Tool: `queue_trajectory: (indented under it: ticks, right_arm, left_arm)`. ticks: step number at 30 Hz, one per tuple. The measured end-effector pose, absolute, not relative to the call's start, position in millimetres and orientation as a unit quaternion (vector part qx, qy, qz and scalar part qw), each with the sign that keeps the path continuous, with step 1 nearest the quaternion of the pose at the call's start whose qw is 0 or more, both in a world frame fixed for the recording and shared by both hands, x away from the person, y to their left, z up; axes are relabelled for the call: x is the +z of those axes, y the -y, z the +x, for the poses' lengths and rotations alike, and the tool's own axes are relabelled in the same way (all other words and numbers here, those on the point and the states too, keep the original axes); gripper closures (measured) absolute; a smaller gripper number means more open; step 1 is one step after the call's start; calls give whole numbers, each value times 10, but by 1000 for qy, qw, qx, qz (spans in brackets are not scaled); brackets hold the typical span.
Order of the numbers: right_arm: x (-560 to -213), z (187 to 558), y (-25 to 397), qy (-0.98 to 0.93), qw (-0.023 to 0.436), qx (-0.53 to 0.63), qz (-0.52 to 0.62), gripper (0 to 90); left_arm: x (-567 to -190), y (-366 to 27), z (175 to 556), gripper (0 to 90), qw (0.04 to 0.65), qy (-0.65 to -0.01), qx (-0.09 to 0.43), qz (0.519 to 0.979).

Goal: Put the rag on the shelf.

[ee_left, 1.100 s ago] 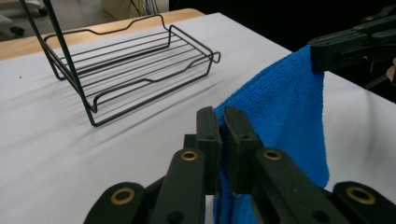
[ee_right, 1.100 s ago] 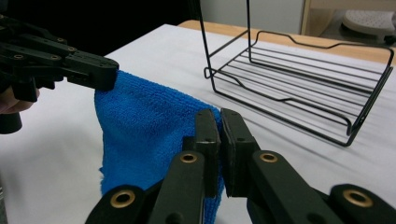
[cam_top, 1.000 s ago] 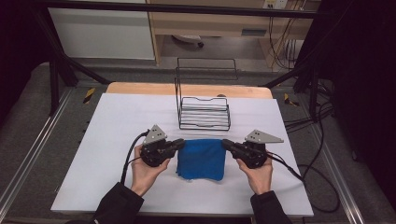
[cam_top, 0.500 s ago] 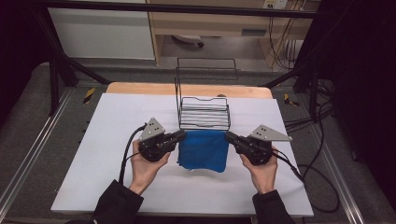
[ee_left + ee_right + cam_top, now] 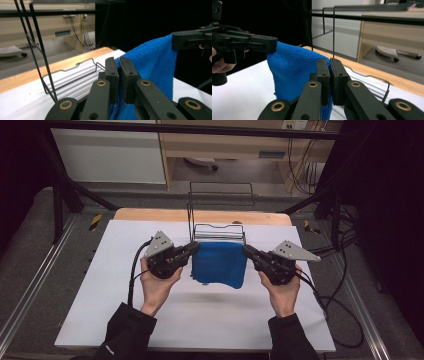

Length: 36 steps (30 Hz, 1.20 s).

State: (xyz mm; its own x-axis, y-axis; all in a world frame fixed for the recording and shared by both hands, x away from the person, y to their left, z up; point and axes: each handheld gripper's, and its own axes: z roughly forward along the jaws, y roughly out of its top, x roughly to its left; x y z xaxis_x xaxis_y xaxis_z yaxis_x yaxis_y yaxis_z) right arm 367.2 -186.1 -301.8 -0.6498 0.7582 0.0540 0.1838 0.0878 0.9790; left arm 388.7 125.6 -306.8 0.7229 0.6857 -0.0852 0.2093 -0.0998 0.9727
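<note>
the white table (image 5: 100, 295) is spanned by a blue cloth (image 5: 218, 264), held off it just before the wire rack (image 5: 218, 231). one top corner is clamped by the closed left gripper (image 5: 196, 248), the other by the closed right gripper (image 5: 247, 251). the top edge is best kept taut and level while carried over the rack. nothing is seen in the rack.

Even overhead light falls on the white bench (image 5: 100, 285), bright without glare; the surroundings fall to near black. A soft shadow lies on the bench beneath the cloth (image 5: 218, 263). The high view is slightly soft. In both gripper views the background blurs.
</note>
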Motion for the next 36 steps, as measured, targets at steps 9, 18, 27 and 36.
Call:
queue_trajectory:
  ticks: [9,18,27,36]
  right_arm:
    - [-2816,3745,1859,-679,273,594,334,870]
    - [-2549,3834,1860,-665,303,599,326,870]
    - [-2357,3889,1836,-660,318,602,317,871]
    - [-2140,3991,1845,-647,333,611,311,870]
  left_arm:
    - [-2872,-1220,4007,856,615,-311,209,694]
    - [-2665,-1195,4104,856,635,-307,216,675]
    - [-2481,-1203,4175,856,648,-304,225,661]
    - [-2277,-1175,4248,856,661,-297,236,647]
